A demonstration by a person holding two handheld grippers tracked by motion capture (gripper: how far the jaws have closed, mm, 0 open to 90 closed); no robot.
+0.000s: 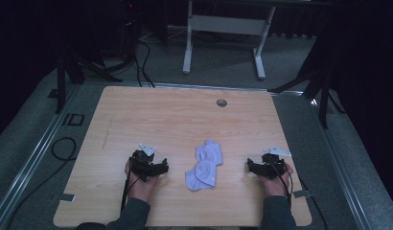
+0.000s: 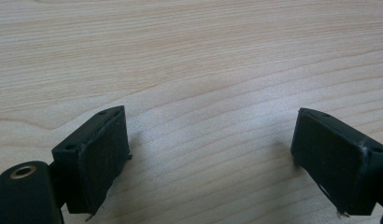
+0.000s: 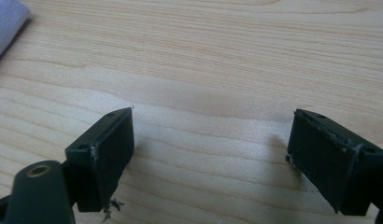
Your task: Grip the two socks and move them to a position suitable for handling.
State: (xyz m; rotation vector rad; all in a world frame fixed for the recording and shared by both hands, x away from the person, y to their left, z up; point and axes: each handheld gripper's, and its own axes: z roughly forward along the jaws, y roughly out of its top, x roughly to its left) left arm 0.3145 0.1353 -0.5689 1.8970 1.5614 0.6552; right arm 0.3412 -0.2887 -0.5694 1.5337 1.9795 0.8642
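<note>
Presently, a small white cloth item (image 1: 204, 166), apparently a pair of socks or similar soft knit, is seen lying crumpled near the front middle of the wooden table (image 1: 151, 112), between the two grippers and apart from both. The left gripper (image 1: 161, 167) is held low over the table to the left of the cloth, pointing toward it; in the left gripper view its jaws stand wide apart with only bare wood between them. The right gripper (image 1: 250, 166) is held likewise to the right of the cloth, also pointing inward; in the right gripper view the jaws are spread wide and hold nothing, and a corner of the white cloth (image 3: 5, 21) is visible at the upper left edge.

Handling, judged: the cloth is expected to be very light, limp and compressible, not fragile and not slippery against the jaw pads. No shape will be kept once it is lifted; it will likely droop and may unfold. Two overlapping lobes are discernible, one upper (image 1: 209, 152) and one lower (image 1: 200, 177), though whether these are separate pieces cannot be told.

Grasp, judged: a raised fold or an outer edge is preferred, pinched with the jaws brought down close to the table so that fabric is gathered between the pads. One end per gripper is suggested.
</note>
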